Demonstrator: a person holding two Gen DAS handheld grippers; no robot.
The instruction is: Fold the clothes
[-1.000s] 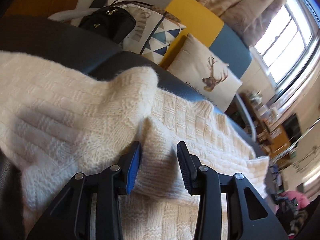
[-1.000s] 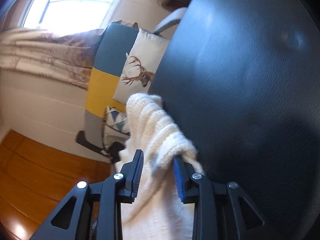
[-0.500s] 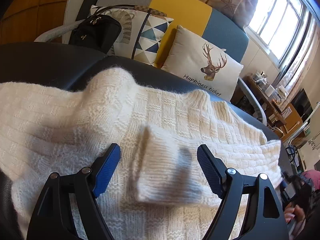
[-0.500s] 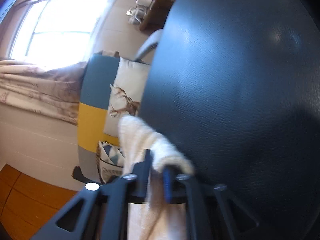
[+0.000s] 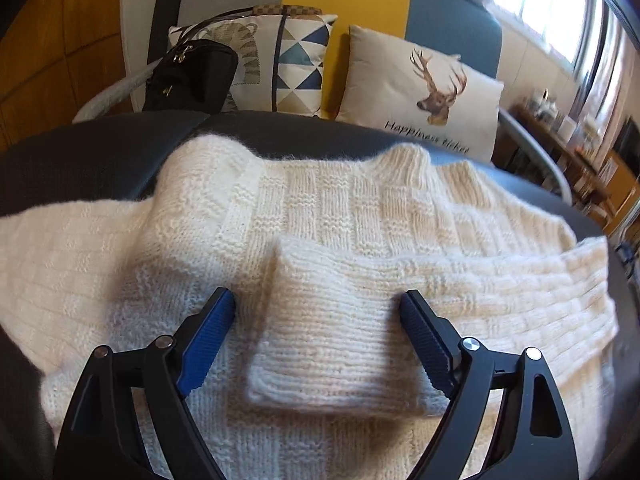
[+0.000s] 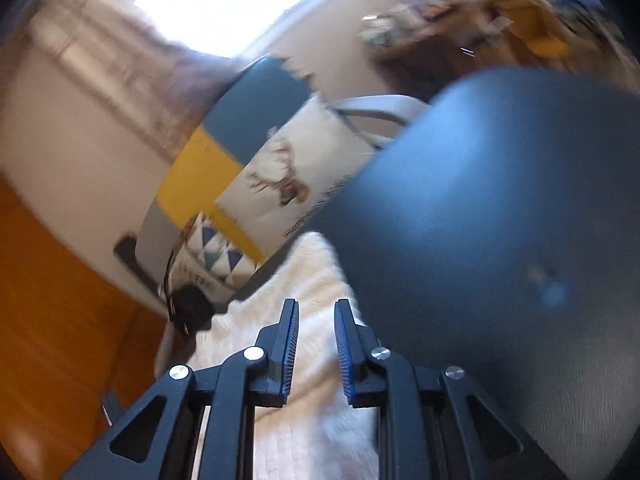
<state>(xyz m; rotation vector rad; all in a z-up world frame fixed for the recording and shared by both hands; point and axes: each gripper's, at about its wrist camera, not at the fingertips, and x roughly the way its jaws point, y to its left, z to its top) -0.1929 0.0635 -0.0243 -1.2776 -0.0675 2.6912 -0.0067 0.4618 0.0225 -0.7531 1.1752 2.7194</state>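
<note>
A cream knitted sweater (image 5: 360, 216) lies spread on a dark round table (image 5: 80, 160). One sleeve is folded across its body, the cuff (image 5: 336, 344) lying flat. My left gripper (image 5: 314, 294) hovers over that cuff with its jaws wide and still opening, and the pads stand clear of the cloth on both sides. In the blurred right wrist view, my right gripper (image 6: 317, 303) sits above the sweater's edge (image 6: 312, 264) beside the bare table (image 6: 500, 220). Its jaws are opening, a narrow gap apart, and white knit shows through the gap.
Behind the table stands a grey, yellow and blue sofa with a deer pillow (image 5: 424, 88), a triangle-patterned pillow (image 5: 300, 64) and a black bag (image 5: 192, 76). A cluttered shelf (image 5: 580, 152) is at the right under a bright window. Wooden floor (image 6: 52, 300) lies to the left.
The left jaws spread wide and let go of the sleeve, which now lies folded on the sweater. The right gripper pinched the sweater's edge, then parted slightly, rose and rolled.
</note>
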